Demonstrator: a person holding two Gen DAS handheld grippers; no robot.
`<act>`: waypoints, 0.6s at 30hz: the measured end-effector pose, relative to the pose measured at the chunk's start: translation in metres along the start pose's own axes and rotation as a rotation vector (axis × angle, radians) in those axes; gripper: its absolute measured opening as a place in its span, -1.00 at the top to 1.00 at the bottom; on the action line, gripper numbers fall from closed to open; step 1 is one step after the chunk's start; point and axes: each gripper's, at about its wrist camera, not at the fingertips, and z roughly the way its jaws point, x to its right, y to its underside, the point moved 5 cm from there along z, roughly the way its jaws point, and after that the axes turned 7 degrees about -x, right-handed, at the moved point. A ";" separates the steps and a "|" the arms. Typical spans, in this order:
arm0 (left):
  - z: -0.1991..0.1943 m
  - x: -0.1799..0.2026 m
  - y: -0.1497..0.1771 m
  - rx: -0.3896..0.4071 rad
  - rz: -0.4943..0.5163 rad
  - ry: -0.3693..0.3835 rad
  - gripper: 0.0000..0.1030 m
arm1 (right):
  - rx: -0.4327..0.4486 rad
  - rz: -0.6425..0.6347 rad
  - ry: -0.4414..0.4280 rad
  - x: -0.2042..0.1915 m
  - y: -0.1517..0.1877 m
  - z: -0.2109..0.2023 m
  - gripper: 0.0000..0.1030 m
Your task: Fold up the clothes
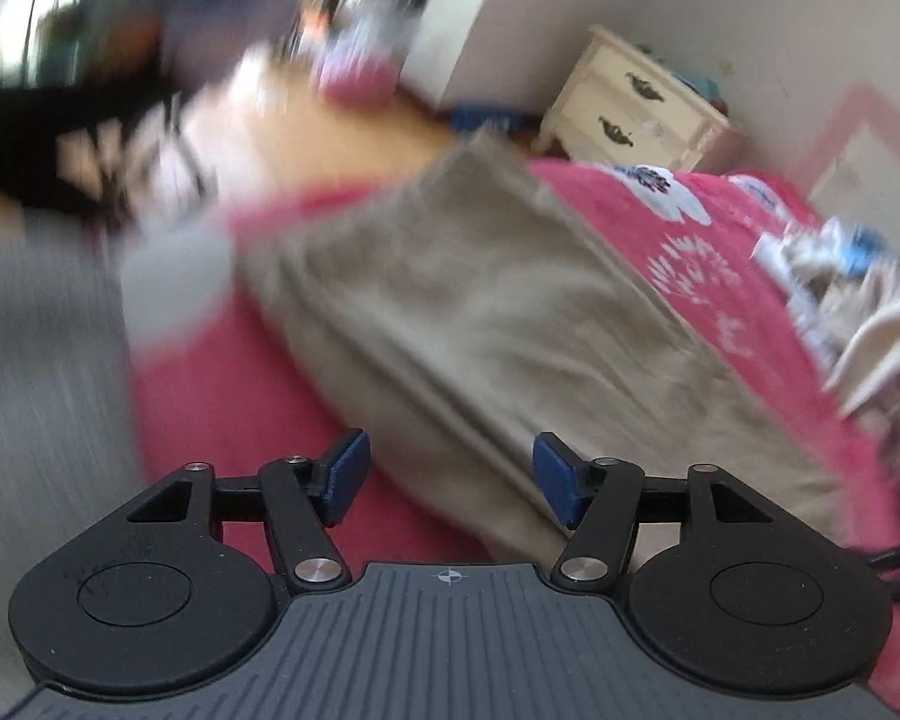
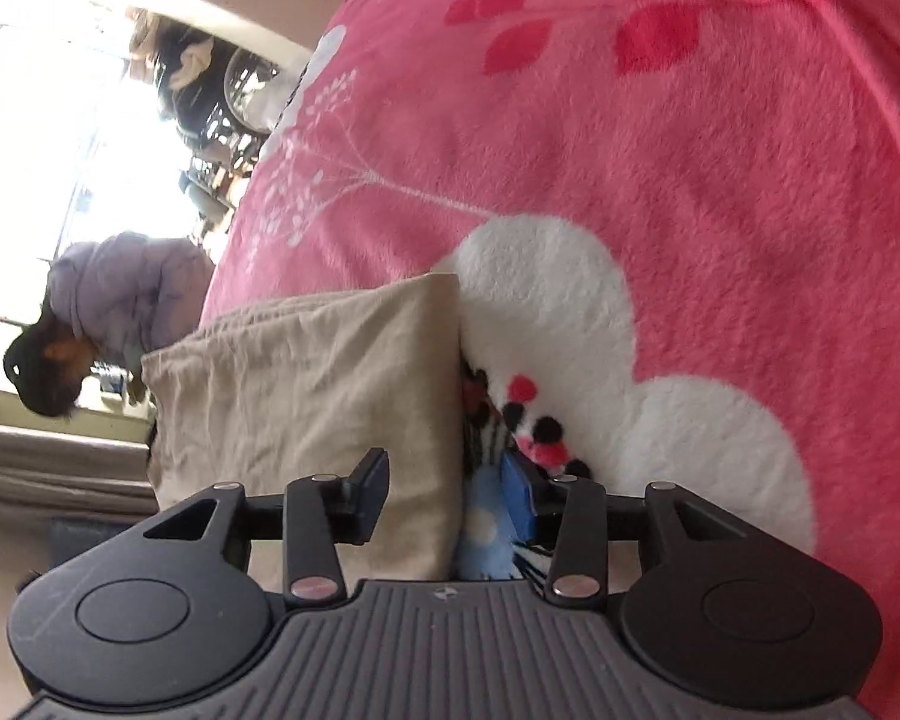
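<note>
A beige garment [image 1: 450, 300] lies folded into a long strip on the pink blanket [image 1: 222, 396] of a bed. My left gripper [image 1: 447, 477] hovers over its near edge, jaws apart, with nothing pressed between the blue pads. In the right wrist view the beige garment [image 2: 306, 384] shows a folded corner that reaches in between the fingers of my right gripper [image 2: 450, 495]. Those jaws stand apart and the pads do not press on the cloth. Under this gripper is the blanket's white flower [image 2: 600, 360].
A cream nightstand [image 1: 636, 108] stands by the wall beyond the bed. A heap of other clothes [image 1: 858, 294] lies at the bed's right side. A person in a lilac jacket [image 2: 126, 288] bends over past the bed's edge. The upper left of the left wrist view is blurred.
</note>
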 end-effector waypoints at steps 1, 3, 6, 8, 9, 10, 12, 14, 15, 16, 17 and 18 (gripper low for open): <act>0.005 -0.006 0.004 -0.034 -0.064 0.035 -0.28 | 0.003 0.017 -0.015 0.001 0.000 0.002 0.09; 0.011 -0.013 0.007 -0.045 -0.147 0.081 -0.31 | 0.010 0.048 -0.039 0.004 0.000 0.002 0.07; 0.017 -0.020 0.006 -0.029 -0.227 0.137 -0.39 | 0.020 0.071 -0.061 0.006 0.000 0.002 0.06; 0.022 -0.022 0.002 -0.017 -0.263 0.165 -0.39 | 0.022 0.080 -0.073 0.006 -0.002 0.003 0.06; 0.025 -0.023 -0.001 -0.011 -0.276 0.171 -0.39 | 0.026 0.082 -0.077 0.005 -0.003 0.004 0.06; 0.027 -0.023 -0.003 -0.003 -0.283 0.174 -0.39 | 0.032 0.083 -0.080 0.003 -0.005 0.006 0.05; 0.031 -0.021 -0.007 0.004 -0.288 0.170 -0.39 | 0.051 0.096 -0.092 0.001 -0.010 0.011 0.05; 0.032 -0.020 -0.008 0.014 -0.301 0.170 -0.39 | 0.071 0.121 -0.112 0.001 -0.013 0.015 0.02; 0.032 -0.019 -0.009 0.022 -0.301 0.168 -0.37 | 0.080 0.132 -0.119 0.001 -0.014 0.018 0.02; 0.032 -0.018 -0.008 0.032 -0.296 0.162 -0.35 | 0.088 0.140 -0.124 0.001 -0.014 0.020 0.04; 0.031 -0.017 -0.007 0.042 -0.288 0.153 -0.27 | 0.093 0.144 -0.129 0.000 -0.013 0.022 0.06; 0.031 -0.015 -0.007 0.050 -0.279 0.142 -0.14 | 0.094 0.142 -0.130 -0.002 -0.012 0.024 0.11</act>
